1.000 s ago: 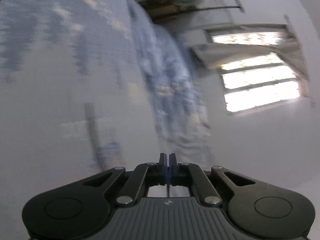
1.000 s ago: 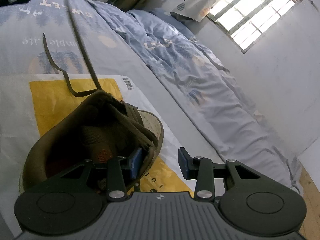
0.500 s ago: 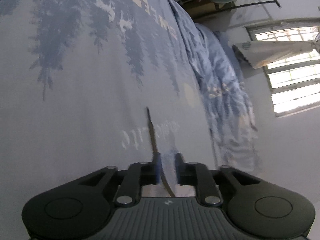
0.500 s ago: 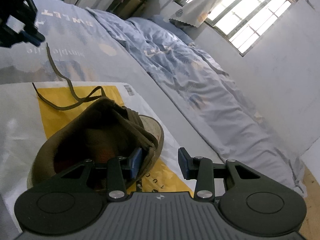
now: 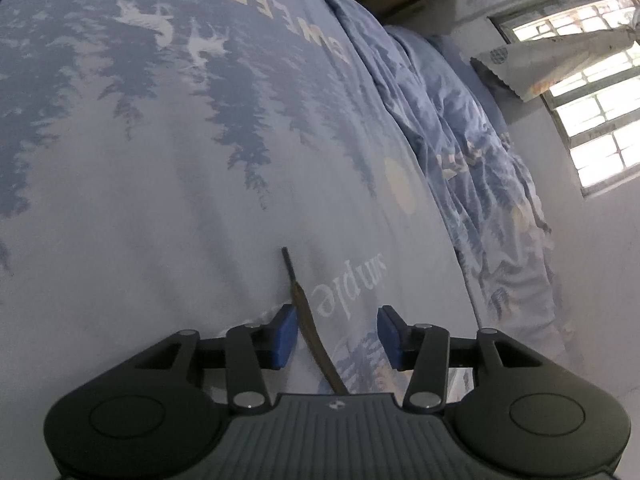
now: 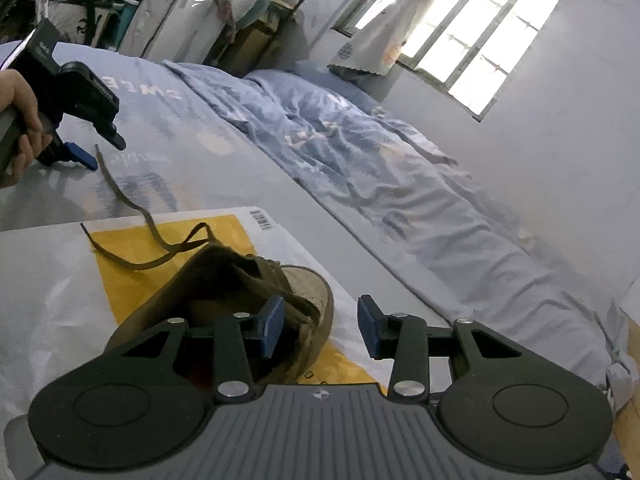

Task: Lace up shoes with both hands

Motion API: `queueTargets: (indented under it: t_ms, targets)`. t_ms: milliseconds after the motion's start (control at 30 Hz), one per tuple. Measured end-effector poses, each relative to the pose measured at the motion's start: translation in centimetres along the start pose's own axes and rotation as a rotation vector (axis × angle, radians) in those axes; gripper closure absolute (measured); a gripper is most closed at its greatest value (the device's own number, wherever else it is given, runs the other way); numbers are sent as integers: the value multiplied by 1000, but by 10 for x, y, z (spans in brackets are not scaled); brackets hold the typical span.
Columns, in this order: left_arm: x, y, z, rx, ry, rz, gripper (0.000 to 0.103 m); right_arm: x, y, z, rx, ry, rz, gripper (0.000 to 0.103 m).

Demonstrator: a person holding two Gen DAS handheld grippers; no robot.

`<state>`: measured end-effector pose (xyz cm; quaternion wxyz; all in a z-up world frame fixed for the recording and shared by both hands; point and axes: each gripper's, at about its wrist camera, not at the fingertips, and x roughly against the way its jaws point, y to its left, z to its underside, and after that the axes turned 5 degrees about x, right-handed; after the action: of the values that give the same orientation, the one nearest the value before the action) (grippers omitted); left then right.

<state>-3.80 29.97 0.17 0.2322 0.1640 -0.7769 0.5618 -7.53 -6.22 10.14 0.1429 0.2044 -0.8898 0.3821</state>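
Left tongs (image 5: 337, 336) have just been opening, dropping the lace (image 5: 310, 332) onto the bed (image 5: 160, 220); right tongs (image 6: 320, 330) hover open, empty, over the shoe (image 6: 224, 276). Regrasping likely comes next.

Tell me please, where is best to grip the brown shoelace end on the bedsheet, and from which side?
Probably just behind the stiff tip of the shoelace, where the flat band lies straight between the left claw's open jaws. Come from above, pads across its width; it lies flat on the bedsheet.
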Motion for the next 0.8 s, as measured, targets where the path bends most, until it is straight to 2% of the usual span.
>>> queueTargets:
  t_ms: [233, 300, 367, 567, 667, 800]
  targets:
    - [-7, -4, 3, -55, -17, -6, 59, 3, -4, -1, -21, -11, 14, 62]
    - [-9, -4, 3, -72, -25, -28, 67, 3, -5, -1, -26, -14, 18, 62]
    - [-11, -5, 3, -88, -34, -56, 98, 3, -7, -1, -34, -17, 26, 62]
    - [-15, -16, 13, -150, -30, -22, 103, 6, -14, 0, -90, -37, 42, 62]
    - [-17, -46, 31, -243, 15, 66, 103, 6, -24, 2, -163, -66, 34, 62]
    - [-2, -102, 73, -532, 16, 238, 103, 3, -47, 8, -326, -117, -14, 62]
